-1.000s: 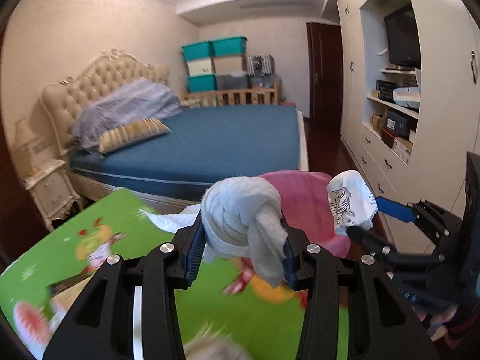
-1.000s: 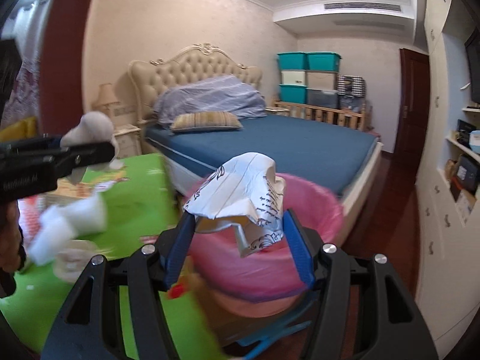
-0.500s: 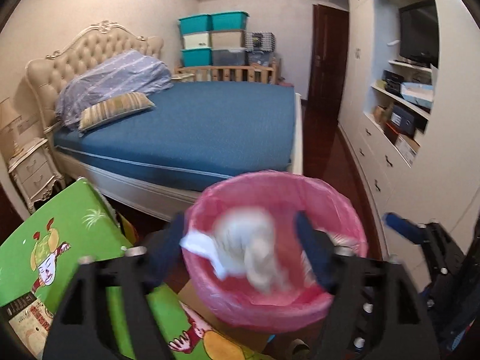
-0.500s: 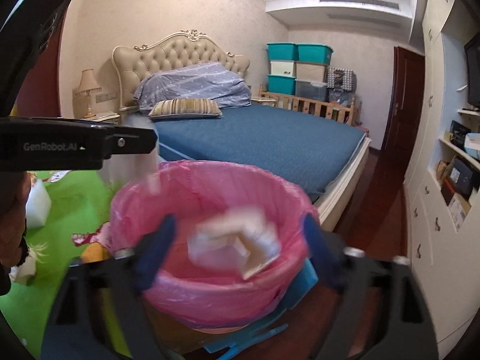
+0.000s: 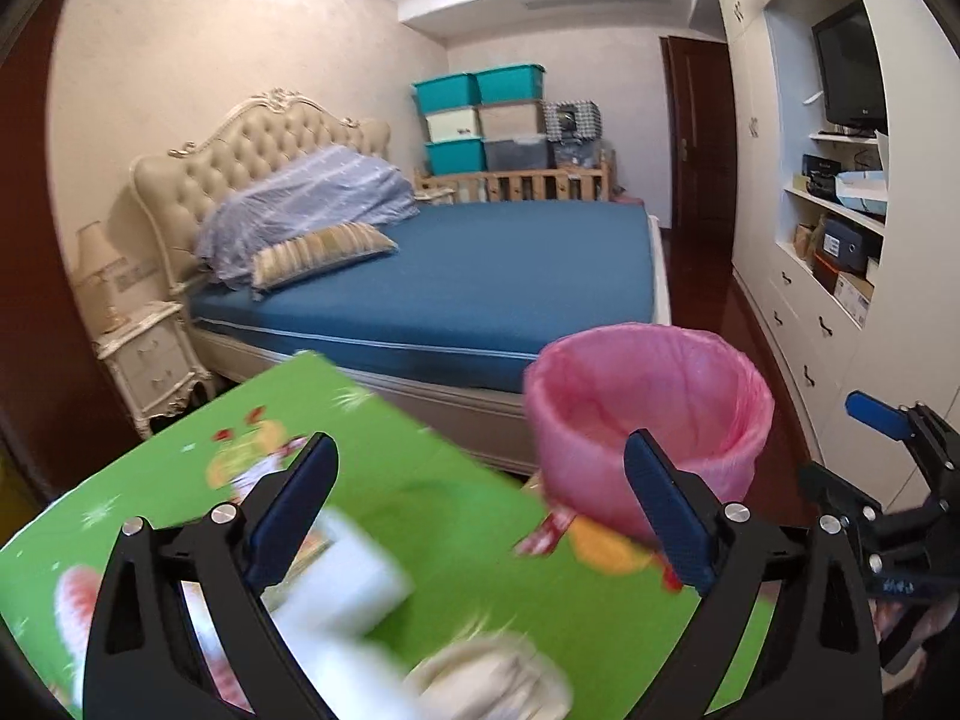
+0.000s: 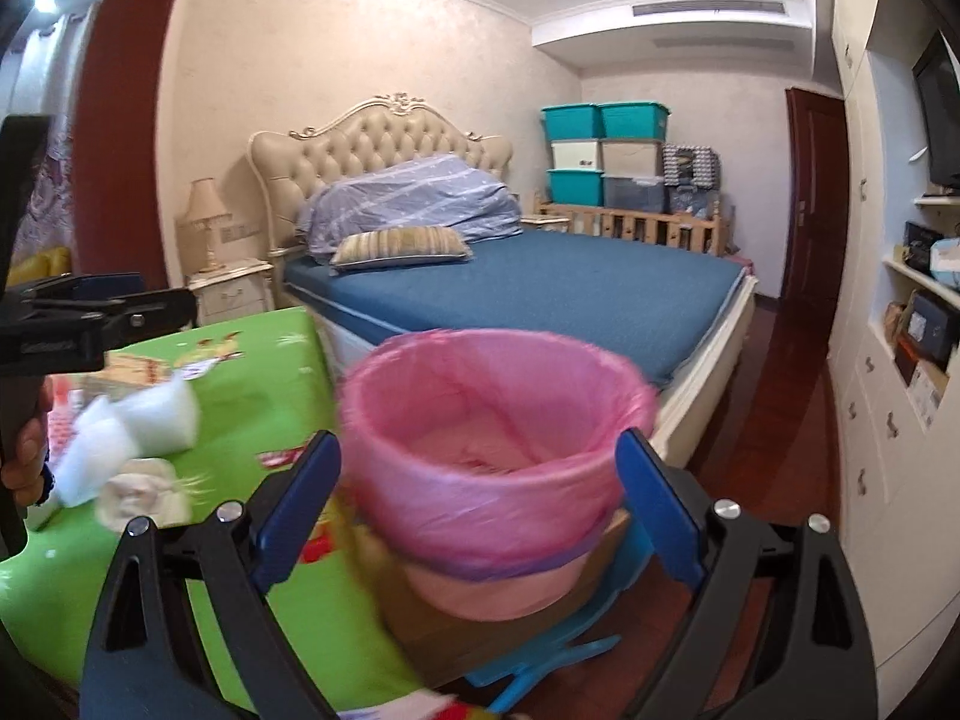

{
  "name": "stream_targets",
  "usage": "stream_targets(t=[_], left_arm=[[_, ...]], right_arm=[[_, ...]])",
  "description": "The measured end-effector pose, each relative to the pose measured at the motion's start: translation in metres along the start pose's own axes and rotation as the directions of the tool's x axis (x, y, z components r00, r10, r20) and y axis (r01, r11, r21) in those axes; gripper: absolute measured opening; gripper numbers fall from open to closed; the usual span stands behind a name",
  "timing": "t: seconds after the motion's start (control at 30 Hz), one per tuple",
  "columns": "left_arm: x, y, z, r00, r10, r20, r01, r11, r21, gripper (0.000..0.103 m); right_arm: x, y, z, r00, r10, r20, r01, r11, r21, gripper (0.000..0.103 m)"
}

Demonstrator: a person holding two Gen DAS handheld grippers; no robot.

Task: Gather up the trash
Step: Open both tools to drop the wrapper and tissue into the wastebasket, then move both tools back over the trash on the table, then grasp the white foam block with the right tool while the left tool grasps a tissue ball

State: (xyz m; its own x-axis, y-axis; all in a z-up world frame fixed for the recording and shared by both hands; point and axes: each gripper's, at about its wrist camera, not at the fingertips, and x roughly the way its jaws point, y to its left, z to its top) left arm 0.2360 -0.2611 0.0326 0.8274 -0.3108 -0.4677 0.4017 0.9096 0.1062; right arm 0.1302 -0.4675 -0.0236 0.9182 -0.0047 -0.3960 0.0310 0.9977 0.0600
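Note:
A bin lined with a pink bag [image 5: 648, 414] stands at the edge of a green play mat [image 5: 420, 480]; it also shows in the right wrist view [image 6: 498, 438]. My left gripper [image 5: 480, 516] is open and empty above the mat, left of the bin. My right gripper [image 6: 480, 510] is open and empty, just in front of the bin. White foam blocks [image 5: 342, 576] and a crumpled cream tissue [image 5: 492, 684] lie on the mat; both show in the right wrist view, the blocks [image 6: 138, 426] and the tissue [image 6: 144, 492].
A bed with a blue cover [image 5: 480, 276] stands behind the bin. A white wall unit [image 5: 840, 300] runs along the right. A nightstand [image 5: 150, 360] stands at the left. A blue plastic item [image 6: 540, 666] and a cardboard box lie under the bin.
Both grippers opened and dropped their loads, the grey wad and the printed paper, into the pink bin. Both have since drawn back, the left one to the left over the mat.

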Motion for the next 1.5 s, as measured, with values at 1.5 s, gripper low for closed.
stream_targets(t=[1.5], left_arm=[[-0.188, 0.221, -0.209, 0.912, 0.321, -0.255, -0.395, 0.853, -0.341, 0.090]], right_arm=[[0.041, 0.258, -0.034, 0.956, 0.184, -0.230, -0.259, 0.895, -0.362, 0.056]])
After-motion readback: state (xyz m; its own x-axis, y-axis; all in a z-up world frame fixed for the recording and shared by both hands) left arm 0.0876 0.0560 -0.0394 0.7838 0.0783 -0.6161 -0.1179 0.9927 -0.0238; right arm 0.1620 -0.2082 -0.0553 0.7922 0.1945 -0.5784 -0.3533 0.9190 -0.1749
